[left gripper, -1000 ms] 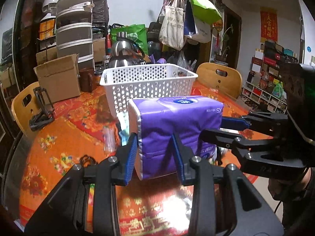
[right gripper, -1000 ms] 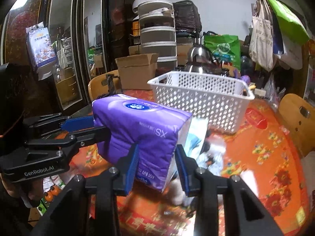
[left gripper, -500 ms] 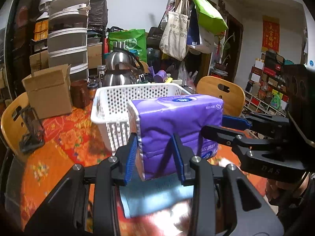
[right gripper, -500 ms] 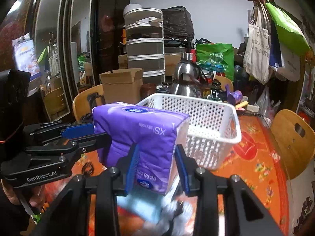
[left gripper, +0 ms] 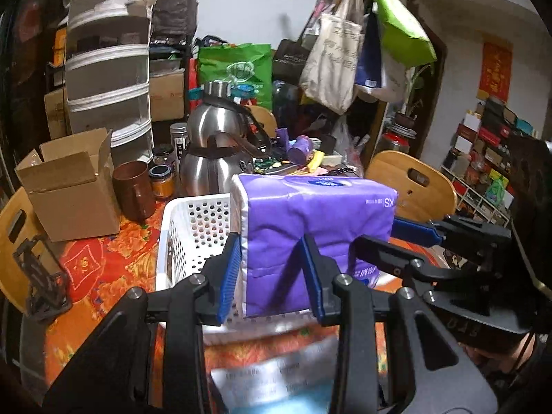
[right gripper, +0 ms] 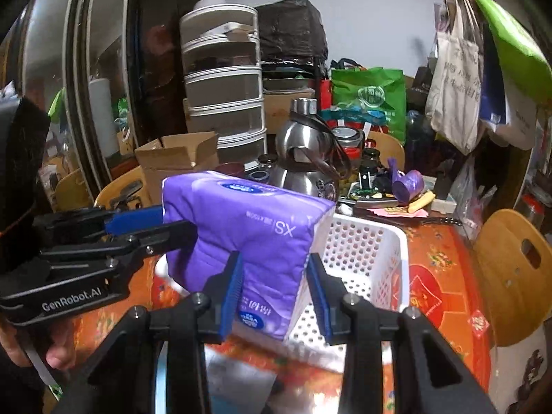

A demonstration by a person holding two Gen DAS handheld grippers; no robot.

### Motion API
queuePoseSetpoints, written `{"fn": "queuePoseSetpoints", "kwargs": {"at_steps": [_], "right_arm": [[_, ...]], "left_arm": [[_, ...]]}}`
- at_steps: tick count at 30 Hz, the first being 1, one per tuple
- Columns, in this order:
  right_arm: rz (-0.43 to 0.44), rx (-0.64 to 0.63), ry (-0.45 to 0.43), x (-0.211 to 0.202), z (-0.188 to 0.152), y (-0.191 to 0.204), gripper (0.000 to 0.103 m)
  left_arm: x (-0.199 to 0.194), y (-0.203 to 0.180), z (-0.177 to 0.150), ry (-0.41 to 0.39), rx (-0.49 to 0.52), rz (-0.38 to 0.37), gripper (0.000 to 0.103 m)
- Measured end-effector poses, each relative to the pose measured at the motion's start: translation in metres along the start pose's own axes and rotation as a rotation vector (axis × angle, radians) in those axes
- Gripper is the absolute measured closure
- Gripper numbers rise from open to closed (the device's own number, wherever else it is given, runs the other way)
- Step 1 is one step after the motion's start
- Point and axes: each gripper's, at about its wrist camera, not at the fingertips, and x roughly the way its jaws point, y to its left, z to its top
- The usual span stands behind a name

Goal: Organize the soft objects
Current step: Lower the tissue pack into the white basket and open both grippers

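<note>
Midway through: purple tissue pack [left gripper: 317, 227] pinched at one end by left gripper [left gripper: 272, 276] and at the other by right gripper [right gripper: 276, 289], carried above white basket [left gripper: 193, 227] on desk [right gripper: 445, 276], not yet released inside.

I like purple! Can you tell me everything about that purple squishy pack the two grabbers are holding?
The purple pack is a soft tissue pack in shiny plastic wrap, with white ends, a blue oval logo on top and "XS" printed on its side. It lies lengthwise, lifted over the white basket. The left gripper pinches one end and the right gripper the other, denting the wrap where the blue pads press.
</note>
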Motion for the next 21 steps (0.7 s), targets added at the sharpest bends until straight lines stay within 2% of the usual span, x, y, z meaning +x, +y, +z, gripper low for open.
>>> {"fn": "queuePoseSetpoints", "kwargs": {"at_steps": [7, 13, 14, 15, 16, 17, 18, 21], "right_arm": [[-0.004, 0.02, 0.083, 0.051, 0.0, -0.02, 0.066], [-0.057, 0.008, 0.116, 0.075, -0.008, -0.024, 0.063], [-0.081, 0.003, 0.114, 0.076, -0.01, -0.026, 0.055], [-0.091, 0.005, 0.113, 0.075, -0.013, -0.027, 0.042], [-0.092, 0.012, 0.117, 0.074, -0.015, -0.03, 0.037], [-0.091, 0.02, 0.115, 0.073, -0.017, -0.033, 0.035], [-0.093, 0.027, 0.117, 0.072, -0.019, -0.035, 0.034], [-0.083, 0.039, 0.13, 0.07, -0.023, -0.038, 0.034]], "left_arm": [[0.068, 0.02, -0.004, 0.106, -0.069, 0.013, 0.07], [0.098, 0.04, -0.024, 0.161, -0.133, 0.024, 0.066], [0.1, 0.044, -0.025, 0.167, -0.135, 0.028, 0.063], [0.101, 0.047, -0.028, 0.169, -0.135, 0.038, 0.055], [0.099, 0.049, -0.03, 0.169, -0.13, 0.042, 0.05], [0.097, 0.049, -0.034, 0.169, -0.121, 0.041, 0.041], [0.095, 0.049, -0.037, 0.167, -0.109, 0.045, 0.036], [0.087, 0.043, -0.043, 0.159, -0.073, 0.063, 0.035]]}}
